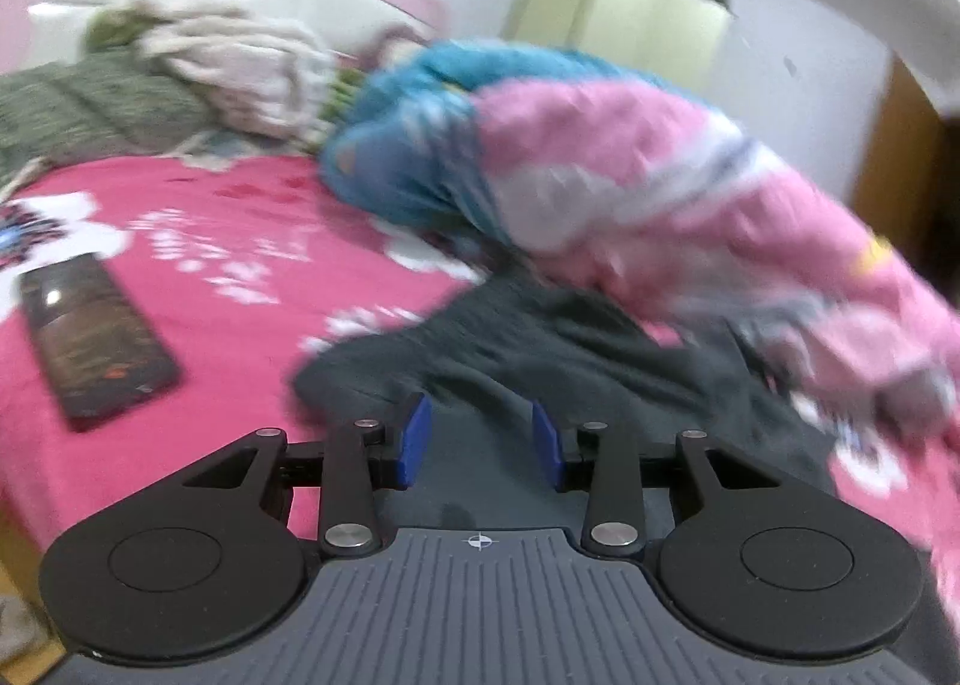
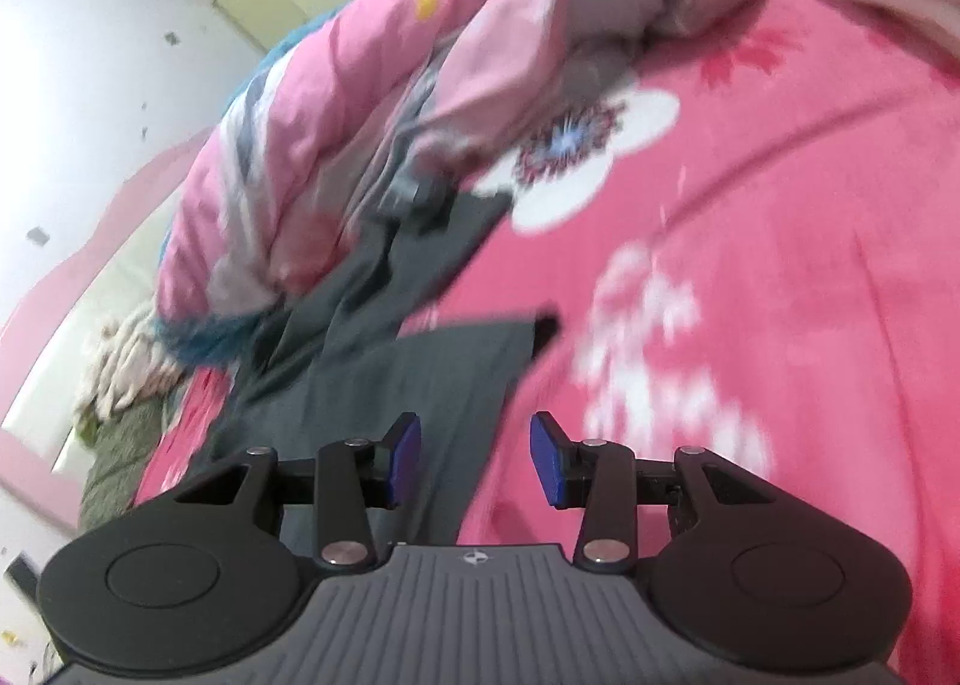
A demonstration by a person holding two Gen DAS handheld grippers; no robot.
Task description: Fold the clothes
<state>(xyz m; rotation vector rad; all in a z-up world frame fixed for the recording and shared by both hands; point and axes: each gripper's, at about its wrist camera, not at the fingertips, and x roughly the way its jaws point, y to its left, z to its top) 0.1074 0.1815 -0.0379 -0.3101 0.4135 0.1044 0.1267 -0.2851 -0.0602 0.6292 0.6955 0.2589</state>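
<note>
The dark grey garment (image 1: 540,349) lies soft and limp near the bed's (image 1: 240,217) edge, both the left gripper (image 1: 481,442) and the right gripper (image 2: 475,460) partly open and empty, so a hem corner looks best to pinch.

Dark grey garment (image 1: 540,349), rumpled flat on pink floral bedsheet (image 1: 228,241)

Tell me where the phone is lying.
In the left wrist view the phone lies flat on the pink floral bedsheet at the left, apart from the dark grey garment to its right.
</note>
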